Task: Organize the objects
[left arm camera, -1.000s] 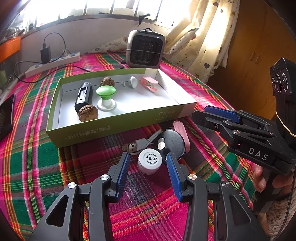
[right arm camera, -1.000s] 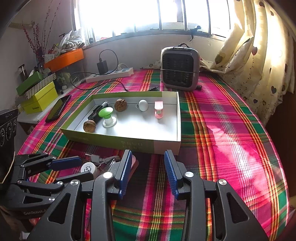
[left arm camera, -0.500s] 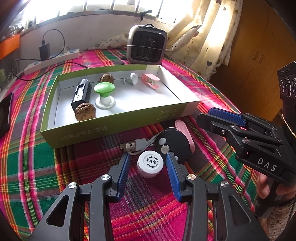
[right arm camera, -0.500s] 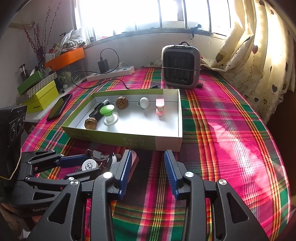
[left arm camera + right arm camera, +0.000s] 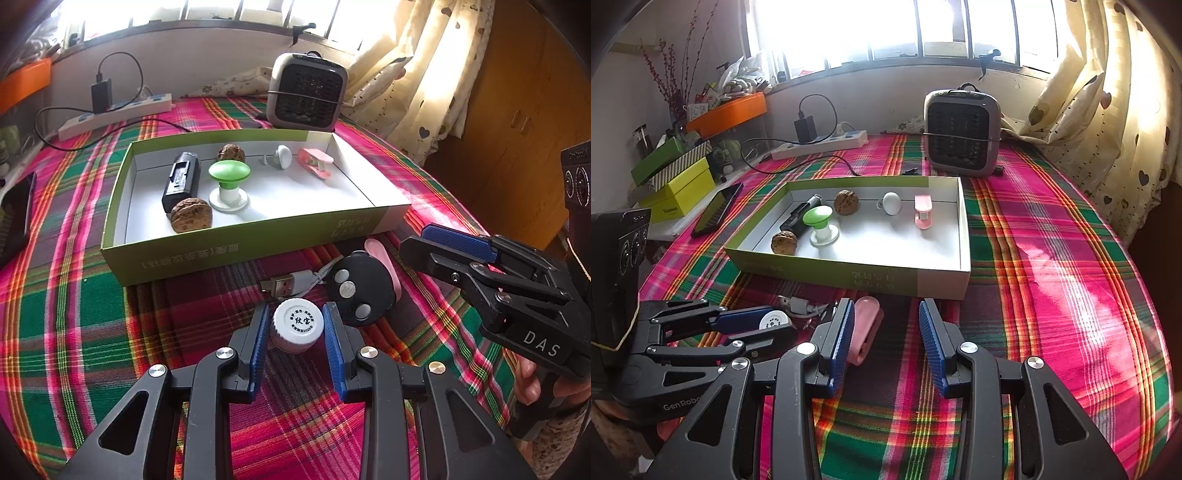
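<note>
Left hand-held gripper (image 5: 297, 325) just closing around white bottle cap (image 5: 297, 320) on plaid desk (image 5: 92, 332), before green box (image 5: 229, 254); pad contact unclear. Right hand-held gripper (image 5: 886, 325) narrowly parted, empty.

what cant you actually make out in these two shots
- White-capped bottle, left wrist view: its body is hidden under its own cap; whether the left tool, which has just been closing around it, presses on it yet is unclear.
- Same bottle, right wrist view: mostly behind the left tool's fingers.
- Pink case, right wrist view: partly behind the right tool's finger; the black remote covers most of it in the left view.
- Cap lettering: too small.
</note>
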Action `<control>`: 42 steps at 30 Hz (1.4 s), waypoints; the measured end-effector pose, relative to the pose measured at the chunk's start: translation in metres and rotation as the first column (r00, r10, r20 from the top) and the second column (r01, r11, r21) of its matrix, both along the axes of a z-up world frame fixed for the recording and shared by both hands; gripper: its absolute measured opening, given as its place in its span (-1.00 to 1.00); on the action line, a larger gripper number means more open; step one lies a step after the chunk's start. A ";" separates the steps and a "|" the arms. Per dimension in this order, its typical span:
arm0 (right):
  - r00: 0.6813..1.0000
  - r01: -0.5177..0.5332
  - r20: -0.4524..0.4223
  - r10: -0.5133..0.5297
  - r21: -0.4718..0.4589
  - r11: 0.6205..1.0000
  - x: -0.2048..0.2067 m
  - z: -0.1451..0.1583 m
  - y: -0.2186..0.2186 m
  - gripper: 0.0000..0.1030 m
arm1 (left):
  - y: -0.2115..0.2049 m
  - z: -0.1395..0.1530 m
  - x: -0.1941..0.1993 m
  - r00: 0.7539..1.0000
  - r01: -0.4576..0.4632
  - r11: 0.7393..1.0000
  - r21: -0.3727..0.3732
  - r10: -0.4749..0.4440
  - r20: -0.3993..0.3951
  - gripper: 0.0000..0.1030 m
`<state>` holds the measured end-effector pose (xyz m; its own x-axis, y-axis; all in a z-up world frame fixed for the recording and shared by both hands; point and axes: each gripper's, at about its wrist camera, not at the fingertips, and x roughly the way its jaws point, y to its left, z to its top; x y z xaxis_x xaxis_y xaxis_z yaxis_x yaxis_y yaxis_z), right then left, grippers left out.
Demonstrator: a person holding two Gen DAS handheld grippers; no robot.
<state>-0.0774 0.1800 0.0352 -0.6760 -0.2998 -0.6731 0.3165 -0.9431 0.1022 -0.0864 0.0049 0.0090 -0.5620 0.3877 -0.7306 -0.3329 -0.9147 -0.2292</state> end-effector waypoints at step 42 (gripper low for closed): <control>0.983 -0.179 0.061 0.174 0.096 0.979 0.007 -0.018 -0.064 -0.27 | -0.046 -0.002 0.001 0.996 -0.086 0.996 0.039 0.086 0.008 -0.47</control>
<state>-0.0705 0.1164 0.0168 -0.5820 -0.3404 -0.7385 0.4760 -0.8789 0.0301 -0.0855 -0.0410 0.0068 -0.5899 0.3665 -0.7195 -0.2517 -0.9301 -0.2674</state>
